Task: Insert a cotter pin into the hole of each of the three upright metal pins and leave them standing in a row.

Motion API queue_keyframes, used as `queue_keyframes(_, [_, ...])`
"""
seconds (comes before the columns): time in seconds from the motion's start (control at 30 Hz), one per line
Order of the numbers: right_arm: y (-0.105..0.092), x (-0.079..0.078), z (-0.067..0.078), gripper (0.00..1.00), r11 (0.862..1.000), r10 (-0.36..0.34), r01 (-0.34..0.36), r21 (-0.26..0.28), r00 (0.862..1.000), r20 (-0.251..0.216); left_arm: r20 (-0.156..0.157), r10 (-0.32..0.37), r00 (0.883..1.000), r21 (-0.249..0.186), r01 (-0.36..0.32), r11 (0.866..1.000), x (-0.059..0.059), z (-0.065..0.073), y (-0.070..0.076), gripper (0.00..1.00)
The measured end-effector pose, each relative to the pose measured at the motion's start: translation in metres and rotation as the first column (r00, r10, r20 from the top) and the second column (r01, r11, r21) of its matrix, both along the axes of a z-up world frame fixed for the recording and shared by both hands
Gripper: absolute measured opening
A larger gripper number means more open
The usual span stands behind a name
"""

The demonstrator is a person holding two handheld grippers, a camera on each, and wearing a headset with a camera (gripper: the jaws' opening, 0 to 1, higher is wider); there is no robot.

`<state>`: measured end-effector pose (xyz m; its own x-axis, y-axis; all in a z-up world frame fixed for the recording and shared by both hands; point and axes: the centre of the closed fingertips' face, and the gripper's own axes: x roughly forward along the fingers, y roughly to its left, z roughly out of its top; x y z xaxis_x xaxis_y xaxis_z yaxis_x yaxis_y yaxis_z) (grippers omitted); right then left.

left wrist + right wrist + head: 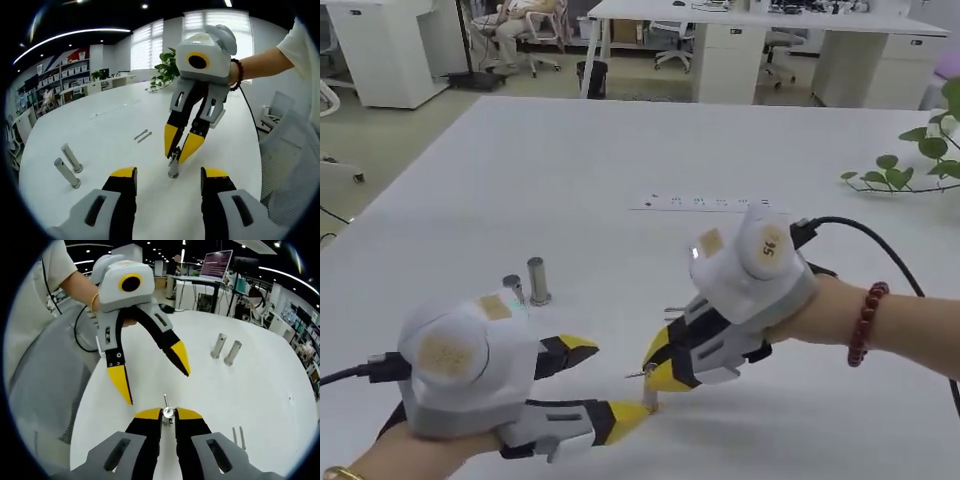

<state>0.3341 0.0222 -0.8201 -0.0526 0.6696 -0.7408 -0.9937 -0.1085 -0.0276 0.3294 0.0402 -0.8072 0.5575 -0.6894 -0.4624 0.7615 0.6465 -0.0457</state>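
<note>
The right gripper is clamped on the top of one upright metal pin, which stands on the white table. A thin cotter pin pokes out at the pin's head (clearest in the right gripper view). The left gripper hangs near it, jaws spread wide and holding nothing. Two more metal pins stand side by side well apart from it, and two spare cotter pins lie flat on the table.
</note>
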Motion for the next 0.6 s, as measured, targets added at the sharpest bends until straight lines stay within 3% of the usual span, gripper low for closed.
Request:
queue_keyframes(0.3, [0.003,0.002,0.000,0.10,0.997,-0.081,0.081,0.010,0.996,-0.037,0.033,0.046,0.998,0.012,-0.046,0.999,-0.006,0.010,0.015,0.51])
queue_keyframes(0.4, [0.005,0.002,0.001,0.10,0.996,-0.086,0.087,0.010,0.996,-0.027,0.043,0.075,0.996,0.001,-0.076,0.997,-0.007,0.015,0.021,0.51])
queue_keyframes(0.47, [0.007,0.004,0.002,0.10,0.995,-0.097,0.097,0.017,0.995,-0.026,0.040,0.105,0.994,-0.031,-0.103,0.994,-0.006,0.017,0.026,0.52])
queue_keyframes(0.6, [0.012,0.010,0.005,0.10,0.992,-0.122,0.123,0.023,0.992,-0.026,0.030,0.125,0.992,-0.032,-0.124,0.992,-0.008,0.015,0.032,0.53])
